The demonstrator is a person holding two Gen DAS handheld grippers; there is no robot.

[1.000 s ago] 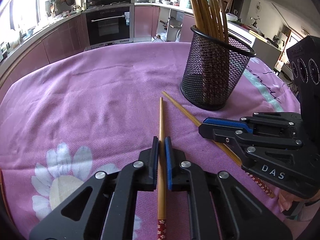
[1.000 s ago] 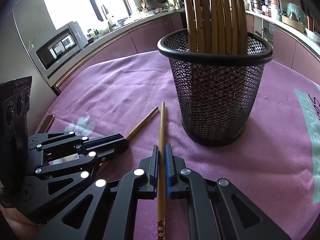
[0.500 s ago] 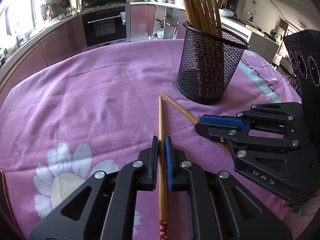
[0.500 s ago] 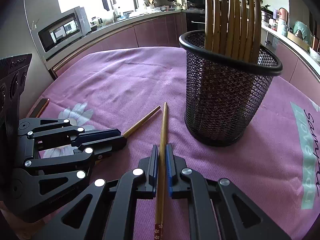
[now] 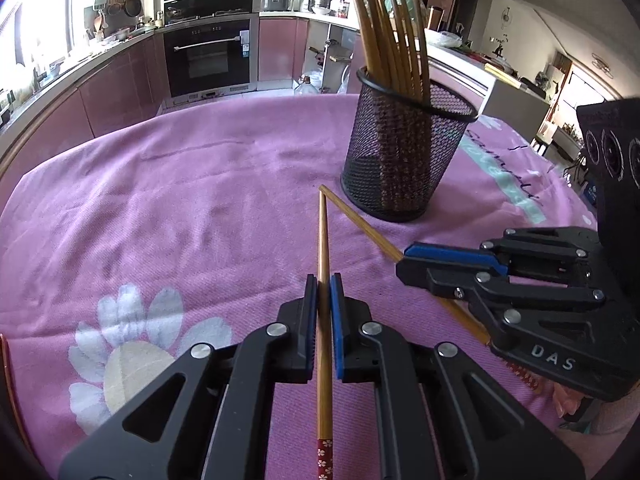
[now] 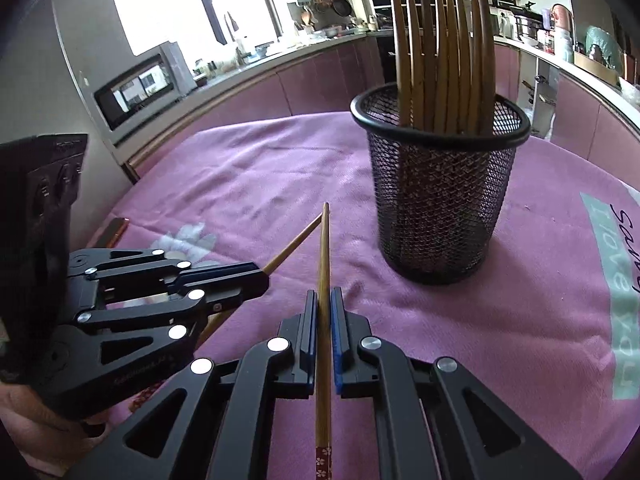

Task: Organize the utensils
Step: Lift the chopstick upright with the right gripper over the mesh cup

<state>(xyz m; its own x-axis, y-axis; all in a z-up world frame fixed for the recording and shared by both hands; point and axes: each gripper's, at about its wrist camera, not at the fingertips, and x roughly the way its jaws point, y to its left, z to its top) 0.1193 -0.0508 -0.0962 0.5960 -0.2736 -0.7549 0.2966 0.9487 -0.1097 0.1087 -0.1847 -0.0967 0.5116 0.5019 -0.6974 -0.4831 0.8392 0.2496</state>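
Pointing tips toward mesh holder [image 5: 404, 160], two clamped chopsticks [image 5: 323, 248] converge.

Pink flowered tablecloth [image 5: 180, 208], built-in oven [image 5: 210, 54], microwave [image 6: 140, 88], pink cabinets [image 6: 256, 96]

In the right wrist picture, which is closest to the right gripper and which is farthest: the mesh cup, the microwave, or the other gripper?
From the right gripper:
1. Left gripper, just to its left, low over the cloth.
2. Mesh cup, ahead and to the right on the table.
3. Microwave, far left on the counter.
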